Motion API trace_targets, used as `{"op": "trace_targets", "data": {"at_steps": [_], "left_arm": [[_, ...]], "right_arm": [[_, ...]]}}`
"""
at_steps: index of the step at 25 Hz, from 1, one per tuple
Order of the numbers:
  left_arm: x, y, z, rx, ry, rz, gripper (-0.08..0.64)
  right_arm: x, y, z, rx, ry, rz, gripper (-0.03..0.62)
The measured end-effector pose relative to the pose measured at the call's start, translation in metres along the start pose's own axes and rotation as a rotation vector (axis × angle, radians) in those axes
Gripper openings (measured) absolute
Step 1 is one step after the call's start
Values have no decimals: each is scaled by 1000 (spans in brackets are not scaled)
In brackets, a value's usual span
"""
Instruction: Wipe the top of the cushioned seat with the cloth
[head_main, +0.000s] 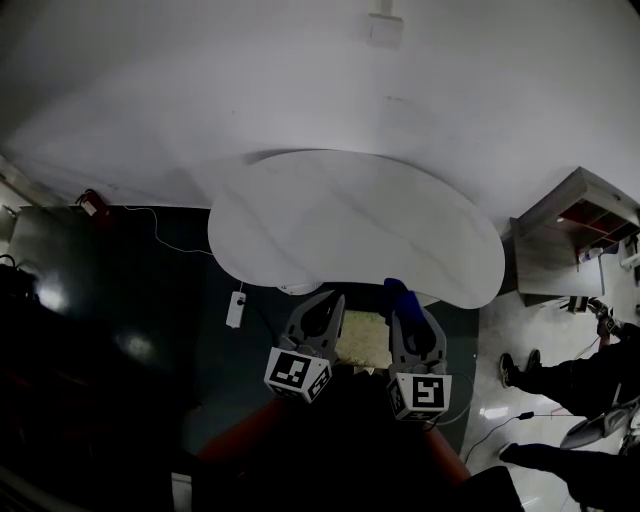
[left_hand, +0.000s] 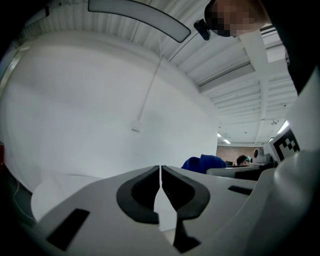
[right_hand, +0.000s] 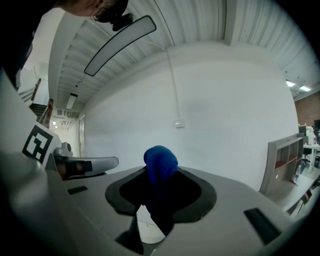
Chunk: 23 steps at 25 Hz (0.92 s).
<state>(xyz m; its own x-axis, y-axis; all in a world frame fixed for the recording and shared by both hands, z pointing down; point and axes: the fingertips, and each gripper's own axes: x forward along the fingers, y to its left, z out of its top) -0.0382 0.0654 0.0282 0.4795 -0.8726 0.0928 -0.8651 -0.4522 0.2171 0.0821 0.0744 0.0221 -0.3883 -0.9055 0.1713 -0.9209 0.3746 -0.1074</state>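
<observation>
Dark floor (head_main: 180, 300) sits under both tongs, and the count is quick: two grippers, two marker cubes, one cloth, one seat. Left gripper (head_main: 325, 302) has its jaws pressed together with only a hairline slit between them and nothing caught there. Right gripper (head_main: 410, 312), just beside it, is clamped on the blue cloth (head_main: 396, 291). The cloth is deep blue and nubbly, bunched into a rounded wad that pokes up past the jaw tips, with a darker tail hanging down between them. Between the two tongs, below their tips, lies a pale yellowish patch (head_main: 362, 338); what it is I can't tell. Off the left gripper's outer side a small white box on a cable (head_main: 236, 308) rests on the floor. Just ahead of both tips spreads the seat (head_main: 340, 225), white, smooth and kidney-shaped, and the cloth is just short of its near edge. Beyond it rises a plain white wall (head_main: 300, 70). Far right of the right gripper stand a grey shelf unit (head_main: 575, 235) and a person's dark legs (head_main: 560, 380).
</observation>
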Motion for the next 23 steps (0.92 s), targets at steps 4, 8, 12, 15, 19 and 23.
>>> {"op": "trace_targets", "data": {"at_steps": [4, 8, 12, 15, 19, 23], "left_arm": [[-1, -5, 3, -1, -31, -19, 23], [-3, -5, 7, 20, -49, -29, 23], [-11, -7, -1, 4, -27, -30, 23], [-18, -8, -7, 7, -14, -23, 23], [-23, -1, -6, -5, -24, 2, 23], [-23, 10, -8, -26, -33, 26, 23]], "right_arm": [[-2, 2, -1, -2, -11, -7, 147], [-4, 4, 4, 10, -16, -11, 147], [-7, 8, 5, -1, -34, -11, 147], [-9, 15, 7, -11, -41, -4, 146], [-11, 20, 3, -20, -38, -1, 141], [-9, 22, 1, 7, -55, 2, 138]]}}
